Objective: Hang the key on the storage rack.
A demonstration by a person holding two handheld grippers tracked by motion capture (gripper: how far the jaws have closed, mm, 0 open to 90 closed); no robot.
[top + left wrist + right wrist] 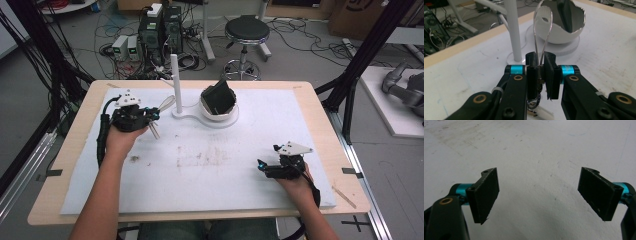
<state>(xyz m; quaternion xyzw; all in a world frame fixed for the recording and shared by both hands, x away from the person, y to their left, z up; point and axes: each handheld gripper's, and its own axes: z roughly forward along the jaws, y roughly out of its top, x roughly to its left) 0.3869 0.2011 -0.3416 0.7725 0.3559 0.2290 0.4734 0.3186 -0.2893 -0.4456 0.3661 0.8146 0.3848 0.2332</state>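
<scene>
The left gripper (539, 71) was clamped on a wire loop (543, 32), its jaws pressed together on the loop's two legs low down, so that the rounded end stood free above the pads; in the high view the loop (163, 105) showed at the left gripper (150, 116), over the far left of the mat (280, 135) and pointing toward the post (176, 82). Such a low grip judged sensible: it left the bend clear to be hooked over or passed around something. A white tag or handle hung below the jaws, partly hidden. The post rose upright from a flat white base (186, 116), and the same base carried a white bowl (220, 114) with a broken-looking rim and a dark card (220, 96) leaning inside it; post and bowl stood just beside each other at the far middle of the worktop (75, 131). The right gripper (261, 167) rested near the right front of the mat, well apart from the work, its jaws wide apart over bare surface with nothing between them (539, 192), probably parked to keep out of the way. Open room lay across the whole middle and near part of the mat. The tight spot was the gap between post and bowl, where the loop could snag; the far edge of the worktop ran close behind the base.
</scene>
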